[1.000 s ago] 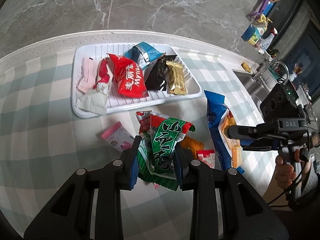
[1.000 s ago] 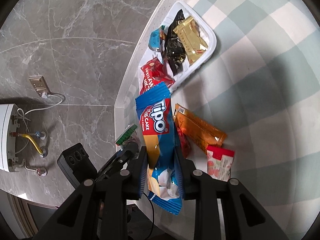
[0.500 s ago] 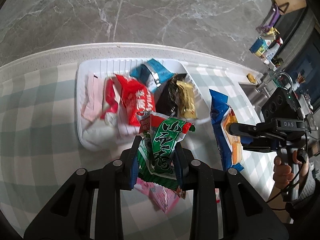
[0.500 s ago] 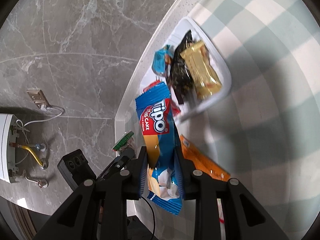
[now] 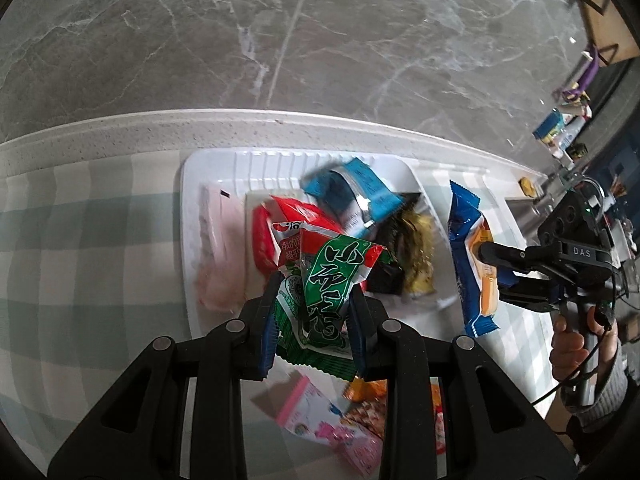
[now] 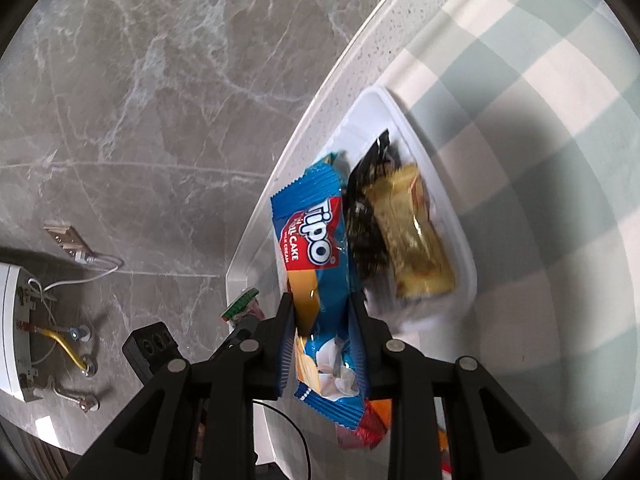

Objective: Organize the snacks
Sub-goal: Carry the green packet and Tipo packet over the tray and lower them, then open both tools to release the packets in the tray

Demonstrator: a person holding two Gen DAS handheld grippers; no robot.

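While snacks crowd the tray (image 5: 188, 216), pink packet (image 5: 336, 424) lies outside.

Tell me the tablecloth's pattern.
Pale green and white checks on the tablecloth, clearest in the right wrist view.

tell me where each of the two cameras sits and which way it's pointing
Left wrist: on the left gripper, looking down its fingers at the white plastic tray on the checked tablecloth; jaws clamp a green crinkly snack packet; the right gripper and a hand show.
Right wrist: on the right gripper, facing the tray's end and the grey marble floor; jaws clamp a blue Tipo cake packet.
Shared: tray, blue packet, gold wrapper.
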